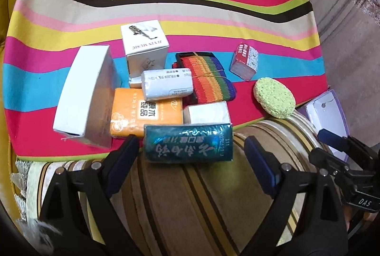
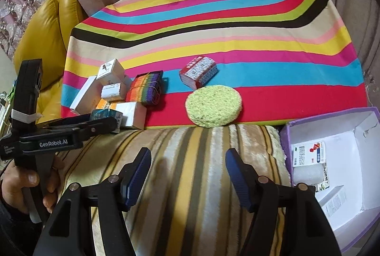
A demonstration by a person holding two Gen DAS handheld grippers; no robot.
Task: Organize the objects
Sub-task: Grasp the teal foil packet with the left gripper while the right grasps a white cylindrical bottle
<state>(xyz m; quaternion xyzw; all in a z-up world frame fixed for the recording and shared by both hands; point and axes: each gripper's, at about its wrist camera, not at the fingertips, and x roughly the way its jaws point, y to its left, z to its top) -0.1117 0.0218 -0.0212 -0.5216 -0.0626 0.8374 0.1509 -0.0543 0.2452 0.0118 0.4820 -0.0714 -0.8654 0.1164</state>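
From the left wrist, the left gripper (image 1: 192,154) stands wide open around a teal packet (image 1: 188,143) with Chinese script — pads not touching it. Behind the teal packet lie an orange pack (image 1: 144,111) and a white box (image 1: 144,44) reading "JI YIN MUSIC". From the right wrist, the right gripper (image 2: 187,175) gapes empty above a striped cushion (image 2: 190,149); left of it, the other tool reads "GenRobot.AI" — to its right sits a purple box (image 2: 332,118).

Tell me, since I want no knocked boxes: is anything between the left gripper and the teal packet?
Nothing visible. The left gripper has open jaws either side of the teal packet, which lies nearest, ahead of the orange pack.
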